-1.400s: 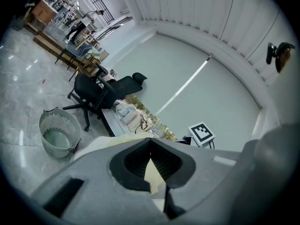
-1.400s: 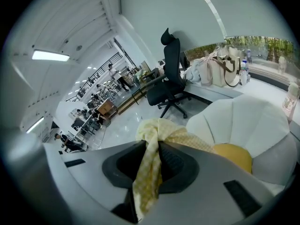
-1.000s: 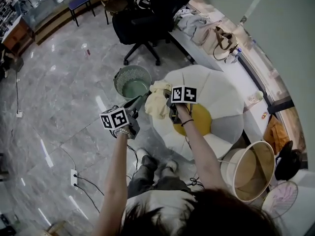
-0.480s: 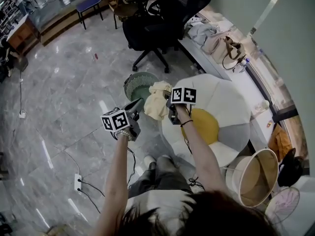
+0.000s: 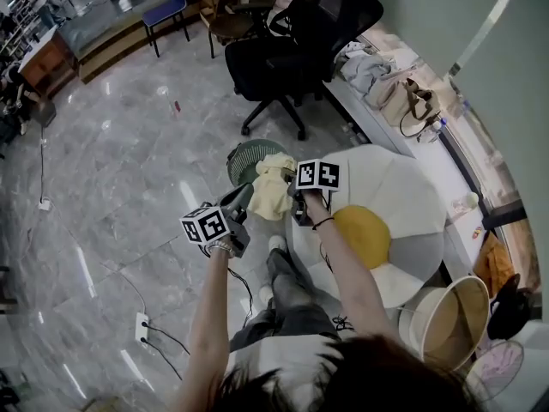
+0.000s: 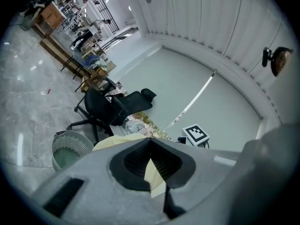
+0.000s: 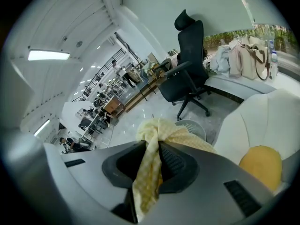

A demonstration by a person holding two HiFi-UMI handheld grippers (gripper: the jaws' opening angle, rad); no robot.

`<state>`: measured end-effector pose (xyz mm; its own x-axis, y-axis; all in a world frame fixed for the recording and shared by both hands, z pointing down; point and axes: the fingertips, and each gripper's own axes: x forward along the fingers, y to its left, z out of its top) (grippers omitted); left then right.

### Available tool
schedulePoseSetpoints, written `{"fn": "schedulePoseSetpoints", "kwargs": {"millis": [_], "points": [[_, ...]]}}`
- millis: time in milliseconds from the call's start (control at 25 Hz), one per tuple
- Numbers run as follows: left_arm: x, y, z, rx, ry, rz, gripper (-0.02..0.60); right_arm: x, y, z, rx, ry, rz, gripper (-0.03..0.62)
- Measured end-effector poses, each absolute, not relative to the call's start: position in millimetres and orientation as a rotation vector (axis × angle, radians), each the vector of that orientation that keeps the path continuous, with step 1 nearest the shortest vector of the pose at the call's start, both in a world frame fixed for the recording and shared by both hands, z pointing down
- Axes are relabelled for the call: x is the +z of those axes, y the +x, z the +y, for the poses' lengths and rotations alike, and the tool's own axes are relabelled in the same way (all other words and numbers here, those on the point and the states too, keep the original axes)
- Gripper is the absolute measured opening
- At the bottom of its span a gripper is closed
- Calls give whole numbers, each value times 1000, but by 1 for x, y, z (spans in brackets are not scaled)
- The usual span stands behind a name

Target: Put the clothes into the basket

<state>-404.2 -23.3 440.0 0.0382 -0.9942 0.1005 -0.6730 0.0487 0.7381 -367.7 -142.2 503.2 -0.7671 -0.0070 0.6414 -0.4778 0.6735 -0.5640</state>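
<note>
Left gripper (image 6: 151, 138) and right gripper (image 7: 151, 143) each clamp the yellow cloth (image 5: 271, 190), held high between them; likely so it clears the basket (image 5: 239, 154) rim just beyond.

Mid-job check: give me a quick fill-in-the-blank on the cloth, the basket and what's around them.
1. The checked cloth clamped by both the left gripper and the right gripper is pale ____.
2. The green mesh basket stands on the grey ____.
3. Beyond the basket stands a ____ office chair.

Missing words: yellow; floor; black.
</note>
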Motion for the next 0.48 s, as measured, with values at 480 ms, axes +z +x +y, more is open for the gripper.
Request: {"fn": "schedulePoseSetpoints", "kwargs": {"millis": [480], "points": [[457,-470,-77,-680,1632,-1684,11,523,-439,-182,1038,348,-2225,72]]}}
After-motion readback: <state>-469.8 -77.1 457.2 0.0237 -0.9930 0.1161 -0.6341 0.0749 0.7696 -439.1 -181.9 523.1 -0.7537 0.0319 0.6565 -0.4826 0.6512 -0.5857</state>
